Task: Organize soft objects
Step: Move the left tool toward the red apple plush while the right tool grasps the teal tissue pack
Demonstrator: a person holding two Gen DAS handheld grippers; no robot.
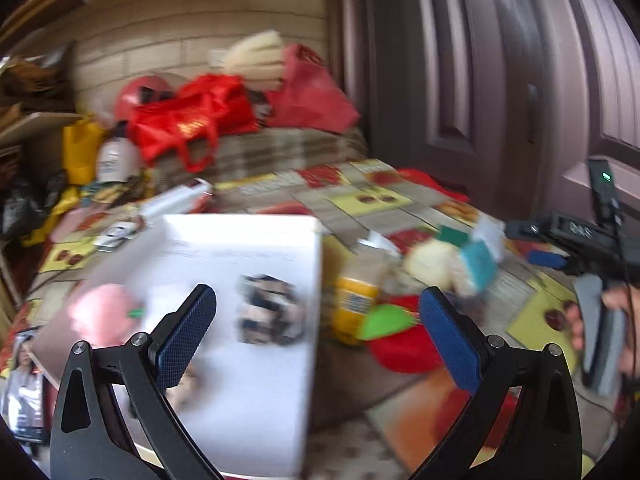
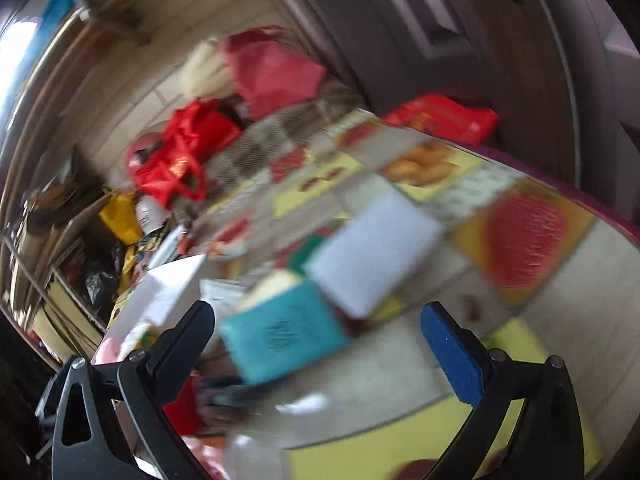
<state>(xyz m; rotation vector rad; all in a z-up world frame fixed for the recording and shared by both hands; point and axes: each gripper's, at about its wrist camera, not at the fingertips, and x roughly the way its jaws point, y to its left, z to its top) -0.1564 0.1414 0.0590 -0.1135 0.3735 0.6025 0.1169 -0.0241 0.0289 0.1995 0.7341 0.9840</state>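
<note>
A white box [image 1: 224,320] fills the lower centre of the blurred left wrist view, between the left gripper [image 1: 316,332], spread wide and empty, and red bags [image 1: 192,120] at upper left. Soft toys [image 1: 400,312] lie right of centre beside it. The right gripper [image 2: 316,344], also wide apart and empty, hovers over a teal sponge [image 2: 284,336] at lower centre.

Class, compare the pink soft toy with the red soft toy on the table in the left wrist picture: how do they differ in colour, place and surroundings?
The pink soft toy is pale pink; the red soft toy is bright red with a larger green leaf. The pink one lies left of the white box; the red one lies right of it. The red one lies against a yellow pack; the pink one does not. Both look rounded, fruit-like, with green trim, though blurred.
</note>
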